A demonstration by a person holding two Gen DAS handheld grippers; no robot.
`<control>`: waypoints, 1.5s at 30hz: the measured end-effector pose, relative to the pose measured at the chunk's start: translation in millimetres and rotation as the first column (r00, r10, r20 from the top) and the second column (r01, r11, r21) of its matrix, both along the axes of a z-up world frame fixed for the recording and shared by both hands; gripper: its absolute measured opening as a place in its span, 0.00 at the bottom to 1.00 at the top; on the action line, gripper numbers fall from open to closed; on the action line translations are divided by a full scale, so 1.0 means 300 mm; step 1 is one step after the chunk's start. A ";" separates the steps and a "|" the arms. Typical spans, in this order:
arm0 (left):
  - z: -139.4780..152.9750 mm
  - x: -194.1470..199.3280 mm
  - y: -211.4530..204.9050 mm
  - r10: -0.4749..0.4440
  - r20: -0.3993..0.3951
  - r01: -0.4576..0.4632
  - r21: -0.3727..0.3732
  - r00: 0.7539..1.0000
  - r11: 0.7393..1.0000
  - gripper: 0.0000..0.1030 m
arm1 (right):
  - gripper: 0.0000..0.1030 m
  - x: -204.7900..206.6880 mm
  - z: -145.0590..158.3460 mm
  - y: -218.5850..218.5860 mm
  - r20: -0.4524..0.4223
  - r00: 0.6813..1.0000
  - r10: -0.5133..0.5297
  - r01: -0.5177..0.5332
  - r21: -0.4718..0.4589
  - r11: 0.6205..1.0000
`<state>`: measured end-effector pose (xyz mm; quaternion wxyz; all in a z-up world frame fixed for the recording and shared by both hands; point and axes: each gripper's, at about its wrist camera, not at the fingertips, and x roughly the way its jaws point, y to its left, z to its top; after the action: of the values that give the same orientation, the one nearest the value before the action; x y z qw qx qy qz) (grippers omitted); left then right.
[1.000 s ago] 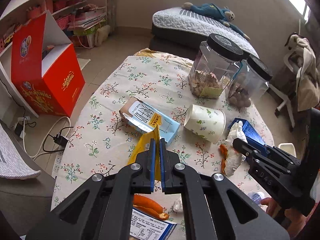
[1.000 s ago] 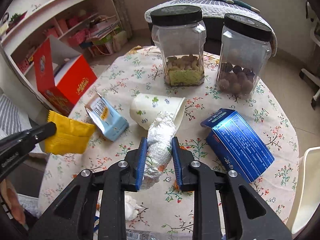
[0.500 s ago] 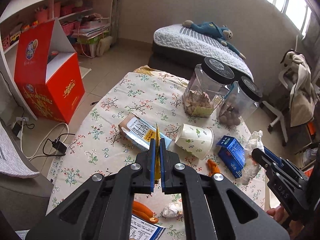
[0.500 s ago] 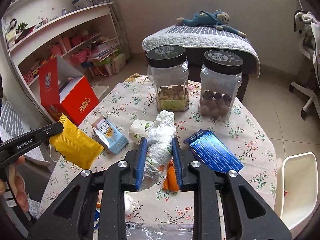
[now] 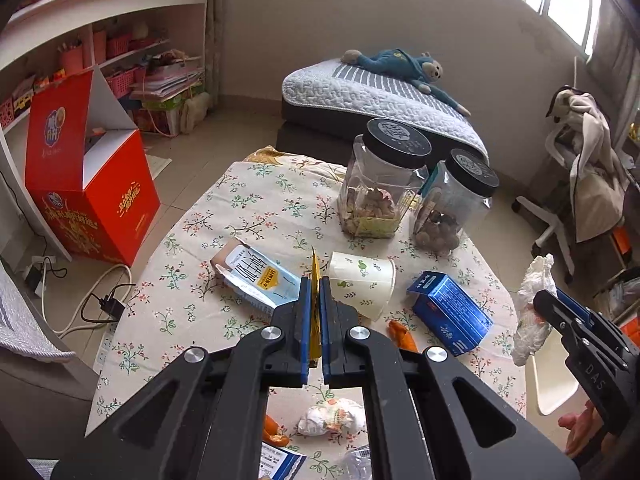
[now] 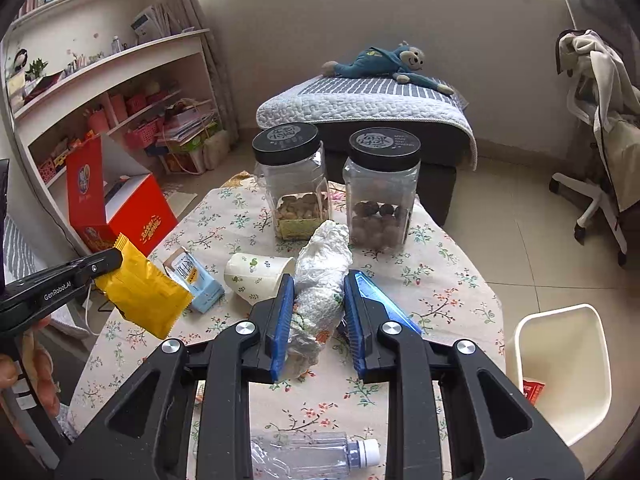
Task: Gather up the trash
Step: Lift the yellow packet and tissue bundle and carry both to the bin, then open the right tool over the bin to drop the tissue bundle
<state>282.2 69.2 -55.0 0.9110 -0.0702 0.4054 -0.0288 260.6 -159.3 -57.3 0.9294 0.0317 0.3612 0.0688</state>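
Already the yellow wrapper, flat crinkly foil, is pinched edge-on in the left hand-held gripper, and a crumpled white wad is clamped in the right hand-held gripper, both lifted above the worktop. Below and ahead lie a paper cup, carton, blue box and orange peel; a bottle lies nearest. Right of the right one, the bin holds little, so most seems left.

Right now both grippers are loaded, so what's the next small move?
Probably swing the right gripper rightward over the white bin beside the table and release. It is shut on the crumpled tissue wad, held above the tabletop, and the bin sits open with a red wrapper already inside. The left gripper, shut on the yellow wrapper, can follow.
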 end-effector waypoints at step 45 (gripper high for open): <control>0.132 -0.154 -1.035 -0.457 0.112 0.456 0.036 0.882 0.889 0.04 | 0.81 -0.408 0.095 -1.049 0.086 0.685 -0.724 0.725 0.024 0.688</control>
<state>235.9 -241.2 -15.4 0.9011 0.0327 0.3565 -0.2447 138.2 -474.0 -28.7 0.8964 0.1631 0.2780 -0.3044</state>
